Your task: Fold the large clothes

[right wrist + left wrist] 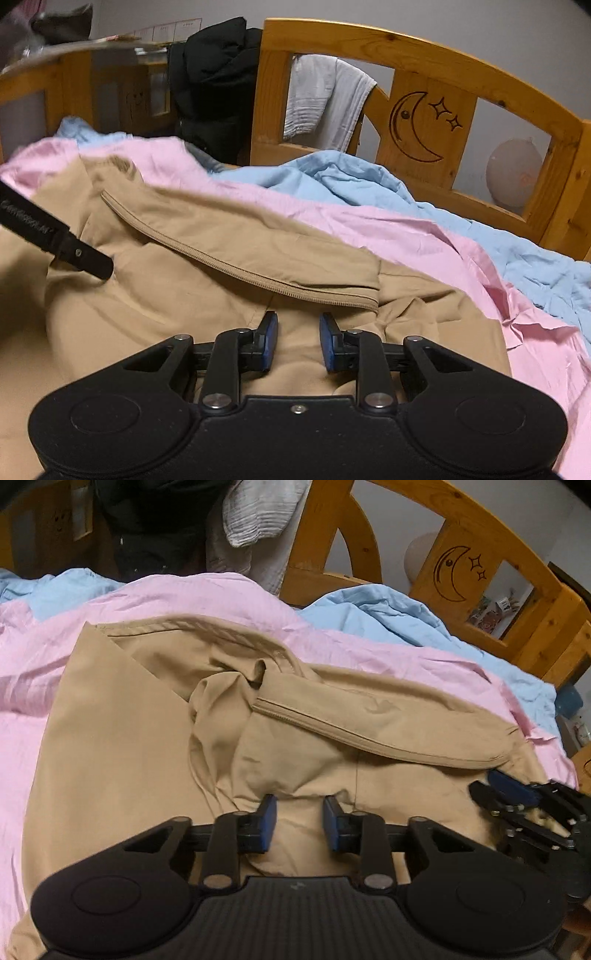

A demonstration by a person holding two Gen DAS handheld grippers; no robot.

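A large tan garment (122,738) lies spread on the pink bedding (207,594). One part with a zipper edge (332,727) is folded over across its middle. My left gripper (300,812) hovers low over the tan cloth, its blue pads apart with only fabric showing below the gap. In the right wrist view the same garment (192,266) fills the lower left, its zipper edge (236,266) running diagonally. My right gripper (298,328) stands open just short of that folded edge, nothing pinched. It also appears as the right gripper (517,794) at the garment's right edge.
A blue sheet (369,184) lies bunched beyond the pink one. The wooden bed rail (428,125) with a carved moon and stars bounds the far side. A black garment (218,92) and a white cloth (325,107) hang over it. A pale balloon (513,177) sits behind.
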